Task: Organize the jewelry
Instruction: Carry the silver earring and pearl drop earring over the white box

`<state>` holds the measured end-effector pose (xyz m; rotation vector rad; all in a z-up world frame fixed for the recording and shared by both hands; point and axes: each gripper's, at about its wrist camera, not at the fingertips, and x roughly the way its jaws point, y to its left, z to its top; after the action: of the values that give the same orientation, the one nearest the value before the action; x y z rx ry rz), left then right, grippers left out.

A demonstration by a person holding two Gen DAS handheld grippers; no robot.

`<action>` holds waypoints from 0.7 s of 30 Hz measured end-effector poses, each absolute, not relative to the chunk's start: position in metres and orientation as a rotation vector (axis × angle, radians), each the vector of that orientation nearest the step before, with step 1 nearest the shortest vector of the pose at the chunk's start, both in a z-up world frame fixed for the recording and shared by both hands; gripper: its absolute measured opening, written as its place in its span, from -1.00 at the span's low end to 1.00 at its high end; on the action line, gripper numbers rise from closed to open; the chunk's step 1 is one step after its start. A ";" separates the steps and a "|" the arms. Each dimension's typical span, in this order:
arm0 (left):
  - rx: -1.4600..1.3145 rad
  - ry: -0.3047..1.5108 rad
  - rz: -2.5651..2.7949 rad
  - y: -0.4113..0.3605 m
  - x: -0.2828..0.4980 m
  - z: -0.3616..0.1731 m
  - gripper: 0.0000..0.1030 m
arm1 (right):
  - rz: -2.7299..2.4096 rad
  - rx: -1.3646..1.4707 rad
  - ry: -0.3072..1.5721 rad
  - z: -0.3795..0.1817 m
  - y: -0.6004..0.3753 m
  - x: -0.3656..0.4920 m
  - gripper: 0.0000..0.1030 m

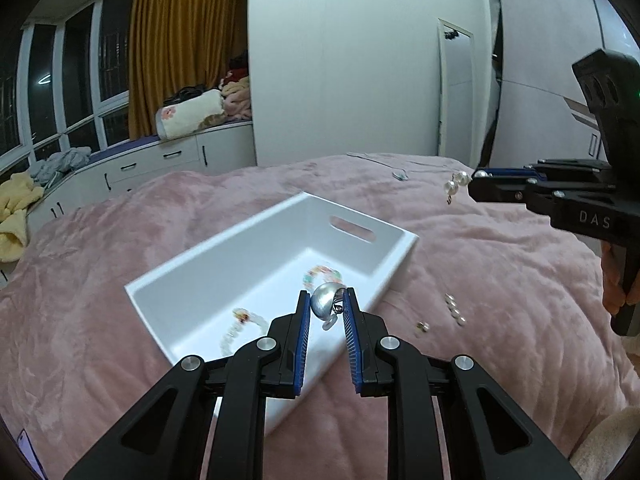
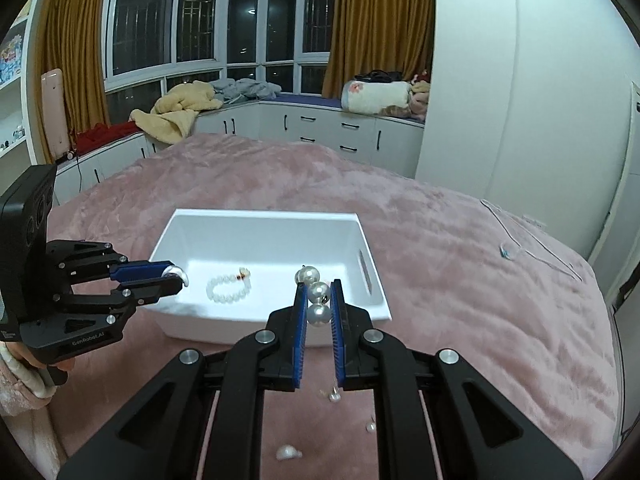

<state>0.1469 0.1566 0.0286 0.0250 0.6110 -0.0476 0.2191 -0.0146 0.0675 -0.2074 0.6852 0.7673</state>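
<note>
Black left tongs (image 1: 327, 305) (marked "GenRobot.AI") clamp a silver earring (image 1: 325, 303); right tongs (image 2: 319, 294) clamp pearls (image 2: 319, 300).

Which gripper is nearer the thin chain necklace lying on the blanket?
Right. The right gripper hangs close beside the chain necklace; the left gripper sits back over the white bin, much farther away.

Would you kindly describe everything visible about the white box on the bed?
The white box is an open-topped rectangular bin, apparently smooth plastic, with a slot handle cut into one end wall. It rests on the pink blanket. Inside lie a white bead bracelet and a blurred multicoloured bracelet. Neither gripper touches it.
</note>
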 end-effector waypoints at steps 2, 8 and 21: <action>0.023 0.610 -0.033 0.165 0.153 0.032 -0.59 | 0.775 -0.209 0.683 0.068 -0.006 0.224 -0.77; 0.037 0.624 0.011 0.195 0.177 0.042 -0.61 | 0.786 -0.205 0.693 0.066 0.021 0.246 -0.77; -0.007 0.674 0.055 0.238 0.222 0.037 -0.75 | 0.802 -0.155 0.756 0.044 0.066 0.285 -0.77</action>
<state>0.2217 0.2380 0.0367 -0.0068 0.6737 0.0551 0.2852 0.0660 0.0439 -0.1548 0.7563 0.8022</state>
